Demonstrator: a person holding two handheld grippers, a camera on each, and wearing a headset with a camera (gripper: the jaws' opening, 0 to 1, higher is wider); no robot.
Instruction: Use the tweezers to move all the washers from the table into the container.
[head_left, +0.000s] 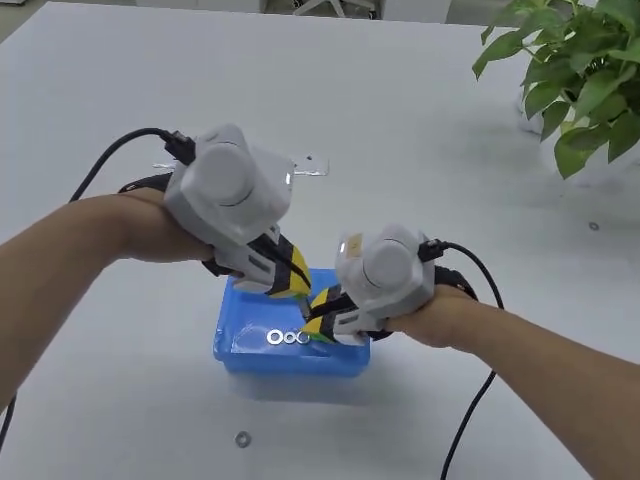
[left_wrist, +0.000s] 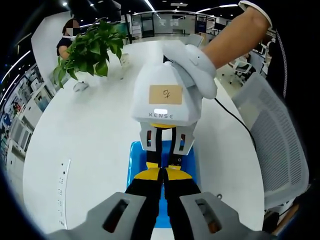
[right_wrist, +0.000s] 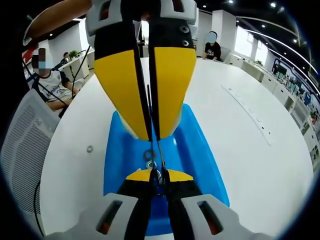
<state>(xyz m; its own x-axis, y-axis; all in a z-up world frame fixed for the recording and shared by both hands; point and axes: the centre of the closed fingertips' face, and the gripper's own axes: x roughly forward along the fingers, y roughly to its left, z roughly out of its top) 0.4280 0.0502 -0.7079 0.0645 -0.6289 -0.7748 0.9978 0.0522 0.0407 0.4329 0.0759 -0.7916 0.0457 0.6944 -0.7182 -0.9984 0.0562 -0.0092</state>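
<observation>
A blue container (head_left: 240, 335) sits on the white table, seen too in the left gripper view (left_wrist: 134, 156) and the right gripper view (right_wrist: 200, 155). Three washers (head_left: 288, 337) lie inside it in a row (right_wrist: 149, 155). Both grippers meet tip to tip over the container. My left gripper (head_left: 298, 287) is shut on thin metal tweezers (right_wrist: 149, 107), which run down toward the washers. My right gripper (head_left: 320, 328) is shut at the tweezers' lower end (right_wrist: 157, 175). One washer (head_left: 242, 438) lies on the table in front of the container (right_wrist: 89, 148). Another washer (head_left: 594, 226) lies far right.
A potted plant (head_left: 575, 70) stands at the back right corner. A thin metal strip (head_left: 310, 166) lies on the table behind the grippers. Black cables trail from both grippers. An office chair (left_wrist: 280, 145) stands by the table's edge, and people sit in the background.
</observation>
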